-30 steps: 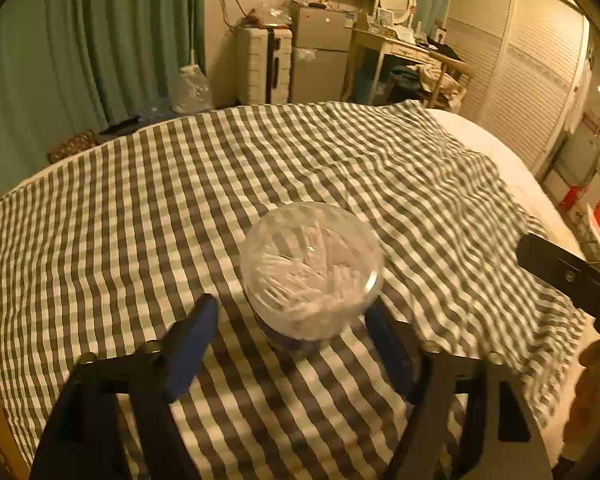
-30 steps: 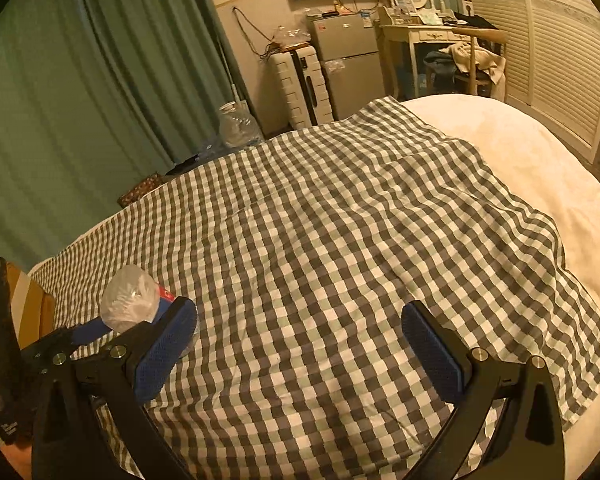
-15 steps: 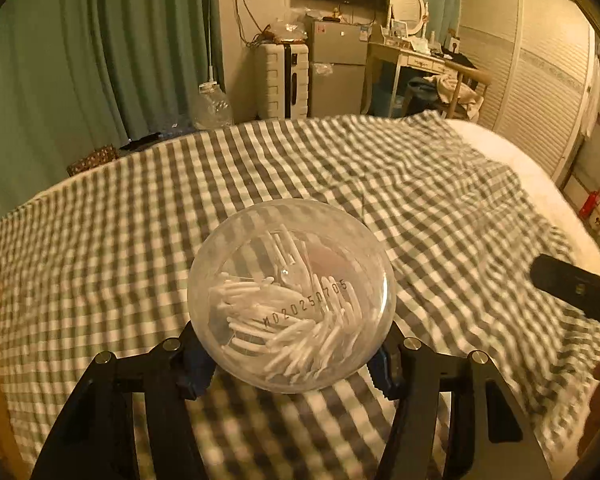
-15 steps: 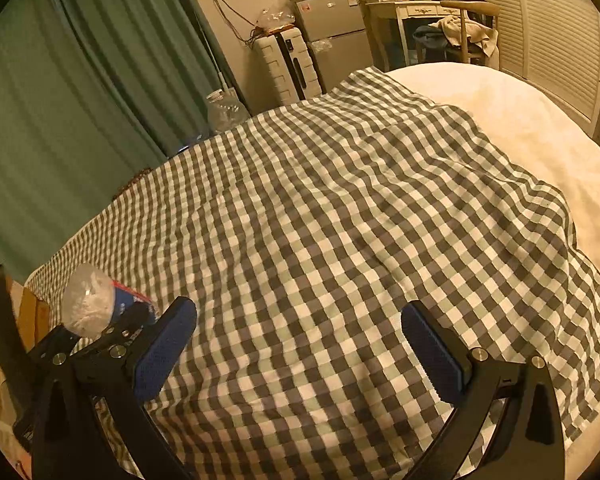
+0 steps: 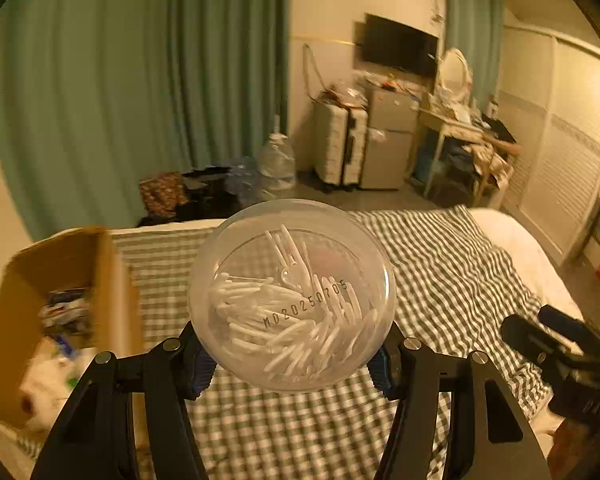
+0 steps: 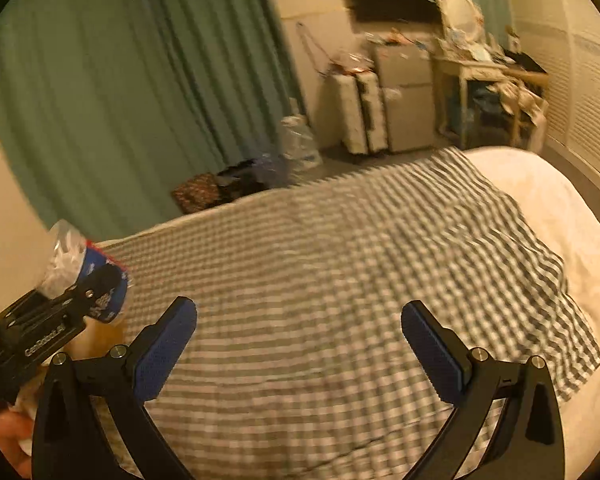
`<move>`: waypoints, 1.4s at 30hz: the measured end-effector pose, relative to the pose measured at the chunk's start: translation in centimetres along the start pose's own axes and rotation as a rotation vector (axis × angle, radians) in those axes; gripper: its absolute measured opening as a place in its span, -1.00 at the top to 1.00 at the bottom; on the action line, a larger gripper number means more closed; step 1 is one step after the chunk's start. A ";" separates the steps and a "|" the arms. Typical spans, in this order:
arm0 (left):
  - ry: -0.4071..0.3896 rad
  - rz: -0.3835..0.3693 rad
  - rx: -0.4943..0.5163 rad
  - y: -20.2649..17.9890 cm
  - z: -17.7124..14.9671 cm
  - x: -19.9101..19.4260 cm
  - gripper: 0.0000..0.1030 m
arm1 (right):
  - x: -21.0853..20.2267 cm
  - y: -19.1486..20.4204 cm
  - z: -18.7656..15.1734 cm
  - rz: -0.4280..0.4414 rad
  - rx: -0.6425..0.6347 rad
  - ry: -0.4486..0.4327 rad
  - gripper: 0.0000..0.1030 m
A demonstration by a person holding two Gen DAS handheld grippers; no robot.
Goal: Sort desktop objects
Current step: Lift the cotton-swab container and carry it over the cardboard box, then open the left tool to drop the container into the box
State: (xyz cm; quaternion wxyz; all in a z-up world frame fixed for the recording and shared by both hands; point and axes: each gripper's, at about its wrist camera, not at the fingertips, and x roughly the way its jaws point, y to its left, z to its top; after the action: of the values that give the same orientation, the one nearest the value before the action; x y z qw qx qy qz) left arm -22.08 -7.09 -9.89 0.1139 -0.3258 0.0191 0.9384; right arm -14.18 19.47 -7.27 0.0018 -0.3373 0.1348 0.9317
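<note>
A round clear plastic tub of white cotton swabs fills the middle of the left wrist view, bottom toward the camera. My left gripper is shut on it, blue pads pressed on both sides, and holds it in the air above the checked cloth. The right wrist view shows the same tub with its blue label at the far left, clamped by the left gripper. My right gripper stands wide open over the cloth with nothing between its fingers.
An open cardboard box holding several items sits at the bed's left edge, below and left of the tub. White bedding lies to the right of the cloth. Curtains, suitcases, a small fridge and a cluttered desk stand beyond the bed.
My left gripper closed on the swab tub and lifted it off the cloth, swinging left toward the cardboard box. The right gripper rose too and stayed open and empty.
</note>
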 end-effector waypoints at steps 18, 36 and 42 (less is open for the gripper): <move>0.063 0.261 -0.215 20.4 -6.0 -2.5 -0.21 | 1.0 21.0 -4.6 0.120 -0.290 0.022 -0.99; -0.021 0.369 -0.066 19.1 -6.7 -3.7 -1.00 | 2.5 23.1 -5.3 0.017 -0.307 0.037 -0.99; -0.064 0.330 -0.087 18.4 -6.1 -5.2 -1.00 | 2.1 21.5 -4.0 -0.030 -0.223 0.029 -0.99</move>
State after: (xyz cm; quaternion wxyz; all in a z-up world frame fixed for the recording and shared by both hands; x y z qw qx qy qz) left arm -18.52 -26.68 -12.20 -0.0552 -0.2927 0.0277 0.9542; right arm -15.33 -2.41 -6.20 -0.0236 -0.3510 0.0252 0.9357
